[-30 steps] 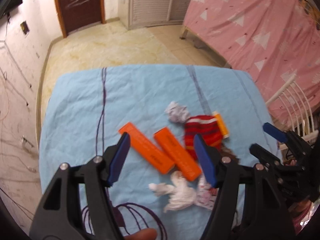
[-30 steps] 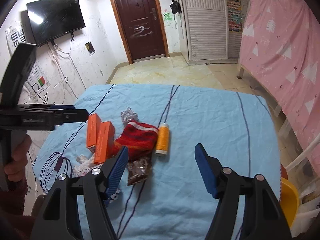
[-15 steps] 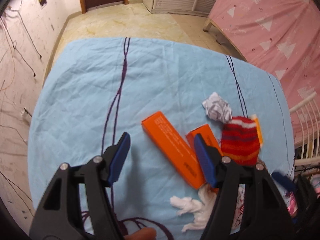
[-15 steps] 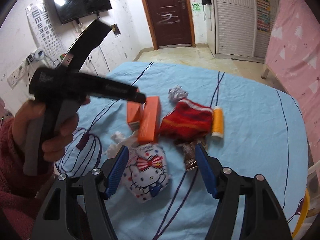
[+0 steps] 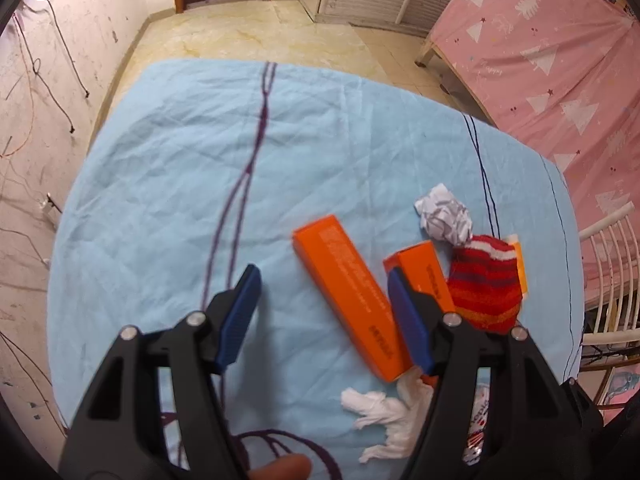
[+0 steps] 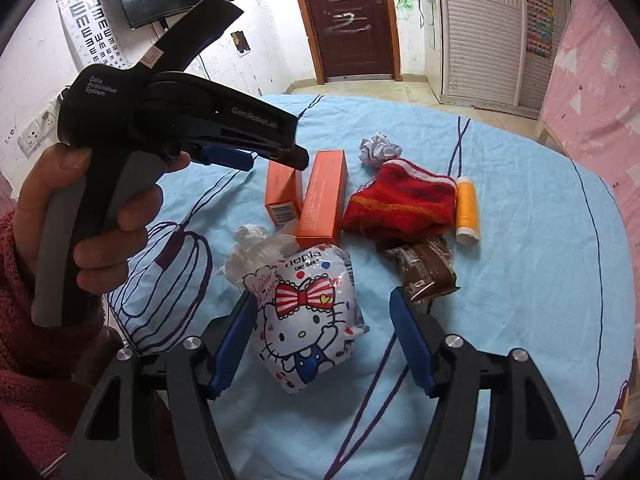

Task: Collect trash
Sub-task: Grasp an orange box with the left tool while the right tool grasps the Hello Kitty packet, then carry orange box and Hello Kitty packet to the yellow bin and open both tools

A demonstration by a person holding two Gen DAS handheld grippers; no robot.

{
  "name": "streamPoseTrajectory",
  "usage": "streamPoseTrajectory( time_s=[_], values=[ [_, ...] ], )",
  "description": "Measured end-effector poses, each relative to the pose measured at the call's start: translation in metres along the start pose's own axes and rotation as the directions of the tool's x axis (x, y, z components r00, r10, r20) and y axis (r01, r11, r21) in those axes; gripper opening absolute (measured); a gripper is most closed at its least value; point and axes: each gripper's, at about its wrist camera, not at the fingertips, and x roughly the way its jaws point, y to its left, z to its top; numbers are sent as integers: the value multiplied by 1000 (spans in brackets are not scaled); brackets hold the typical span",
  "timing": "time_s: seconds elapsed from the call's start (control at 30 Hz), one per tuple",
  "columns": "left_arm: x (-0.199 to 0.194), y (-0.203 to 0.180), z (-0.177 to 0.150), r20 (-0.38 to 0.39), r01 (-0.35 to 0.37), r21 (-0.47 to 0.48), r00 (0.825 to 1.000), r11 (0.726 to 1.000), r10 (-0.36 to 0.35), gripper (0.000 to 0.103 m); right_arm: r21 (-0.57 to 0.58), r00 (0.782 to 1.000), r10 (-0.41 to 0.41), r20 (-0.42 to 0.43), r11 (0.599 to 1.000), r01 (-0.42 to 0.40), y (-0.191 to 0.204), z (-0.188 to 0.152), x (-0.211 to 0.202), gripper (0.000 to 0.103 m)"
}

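Note:
Trash lies on a blue tablecloth point(image 6: 500, 320): a Hello Kitty packet point(image 6: 308, 320), a brown wrapper point(image 6: 424, 272), white tissue point(image 6: 256, 248) and a crumpled paper ball point(image 6: 378, 148). With them are two orange boxes point(image 6: 324, 200), a red sock point(image 6: 400, 204) and a yellow thread spool point(image 6: 467, 212). My right gripper point(image 6: 322, 302) is open just above the packet, which lies between its jaws. My left gripper point(image 5: 323, 282) is open over the long orange box point(image 5: 348, 300); its right finger covers part of the second box point(image 5: 424, 268). Tissue point(image 5: 384, 412) lies below it.
A hand in a red sleeve point(image 6: 100, 216) holds the left gripper point(image 6: 276, 158) at the table's left. A pink-covered bed point(image 5: 560, 60) and a white chair point(image 5: 612, 272) stand to the right. The far half of the cloth point(image 5: 320, 128) bears nothing.
The right gripper has swung left and down, bringing the Hello Kitty packet between its jaws. The left gripper has sunk and rolled; the orange boxes now sit toward its right finger.

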Motion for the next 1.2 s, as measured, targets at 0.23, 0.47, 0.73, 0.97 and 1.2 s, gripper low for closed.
streamPoseTrajectory(
  time_s=[0.23, 0.47, 0.73, 0.97, 1.2],
  values=[
    [9, -17, -1, -2, -15, 19, 1000, 1000, 15, 35, -16, 1000, -8, -7, 1000, 8, 4, -6, 3, 62],
    [5, -20, -10, 33, -51, 67, 998, 996, 49, 22, -37, 1000, 23, -12, 999, -23, 9, -7, 5, 23],
    [-27, -6, -6, 94, -27, 38, 995, 999, 23, 22, -11, 998, 1, 68, 1000, 0, 4, 0, -18, 21],
    [-53, -29, -8, 131, 22, 72, 991, 997, -31, 22, 50, 990, -51, 129, 998, 44, -25, 0, -47, 21],
    [-64, -96, -13, 135, 70, 177, 986, 982, -95, 22, 227, 959, -214, 188, 959, 169, -105, -24, -104, 21]
  ],
)
